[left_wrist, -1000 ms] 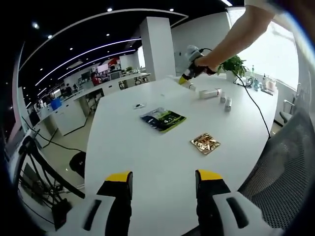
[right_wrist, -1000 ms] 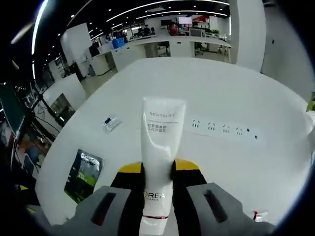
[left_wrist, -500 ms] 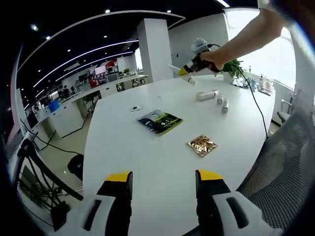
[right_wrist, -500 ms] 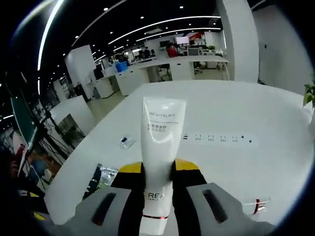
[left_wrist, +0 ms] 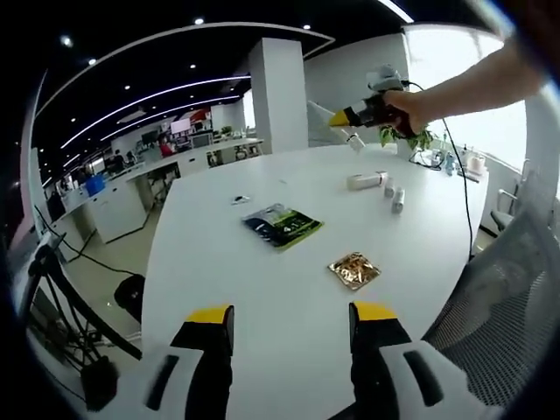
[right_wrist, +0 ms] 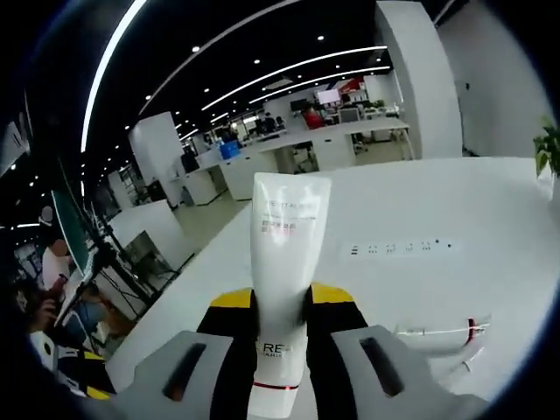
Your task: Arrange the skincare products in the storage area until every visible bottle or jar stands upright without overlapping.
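Open-plan office w/ ceiling light strips, white pillar, desks in the bkgd. A big white table carries everything.

Left gripper view: left gripper sits low over the table's near edge, yellow-tipped jaws spread wide apart w/ nothing between them. Mid-table lies a dark green packet, flat. Nearer the camera and toward the right edge, a gold foil packet, also flat, apart from the green one. A small wrapper lies beyond the green packet. Toward the far right corner: a white tube-like container on its side, w/ two small bottles just beside it; can't tell whether those stand or lie. More small items at the far right edge by a plant, too small to ID. A person's arm reaches in from upper right, hand holding the right gripper up in the air above the far edge, white tube sticking out of it.

Right gripper view: right gripper w/ jaws pinching a white skincare tube at its lower part, tube pointing up along the jaws, lifted clear of the table. Print on the tube too blurred to read fully. Behind it a white power strip lies flat on the table; a thin red-banded item at lower right. People at far left, partly cut off.
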A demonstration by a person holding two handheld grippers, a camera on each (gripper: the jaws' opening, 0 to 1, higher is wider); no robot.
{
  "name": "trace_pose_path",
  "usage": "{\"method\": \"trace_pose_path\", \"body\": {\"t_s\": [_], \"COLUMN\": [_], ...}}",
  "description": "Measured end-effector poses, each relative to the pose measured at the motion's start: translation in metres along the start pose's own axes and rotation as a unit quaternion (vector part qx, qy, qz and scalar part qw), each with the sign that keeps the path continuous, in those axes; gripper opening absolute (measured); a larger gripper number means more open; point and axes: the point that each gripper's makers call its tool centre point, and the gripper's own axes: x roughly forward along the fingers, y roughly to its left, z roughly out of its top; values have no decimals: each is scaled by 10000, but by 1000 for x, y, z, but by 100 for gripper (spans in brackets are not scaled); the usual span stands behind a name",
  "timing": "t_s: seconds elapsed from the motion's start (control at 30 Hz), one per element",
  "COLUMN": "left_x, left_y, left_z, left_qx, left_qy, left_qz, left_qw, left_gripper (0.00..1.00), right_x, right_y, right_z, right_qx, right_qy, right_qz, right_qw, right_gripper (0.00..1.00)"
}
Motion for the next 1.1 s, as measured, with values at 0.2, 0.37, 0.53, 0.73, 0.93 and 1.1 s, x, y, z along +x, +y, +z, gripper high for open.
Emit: {"method": "trace_pose_path", "body": {"t_s": [0.2, 0.37, 0.53, 0.73, 0.93, 1.1], "left_x": [-1, -1, -1, -2, -4, -5], "left_y": [-2, -5, -8, -7, -13, -12], "left_z": [5, 9, 12, 15, 27, 33], "left_qx": [-36, -26, 89, 12, 117, 68], "left_qy": [-104, -182, -231, -311, -520, -625], "left_qz": [-35, -87, -149, -139, -208, -264], "left_qw": [9999, 9998, 9996, 9994, 9984, 9977], "left_gripper": [56, 58, 59, 59, 63, 65], "right_x": [-26, -44, -56, -65, -71, -76], "right_y": [27, 52, 77, 108, 132, 139], "right_z": [4, 1, -6, -20, -35, -42], "right_qx": [-46, -60, -40, 49, 127, 108], "right_qy": [-178, -293, -384, -452, -474, -471], "right_qz": [90, 202, 384, 684, 958, 1021], "right_qw": [9998, 9993, 9985, 9966, 9942, 9936], "right_gripper": [18, 18, 18, 18, 18, 18]}}
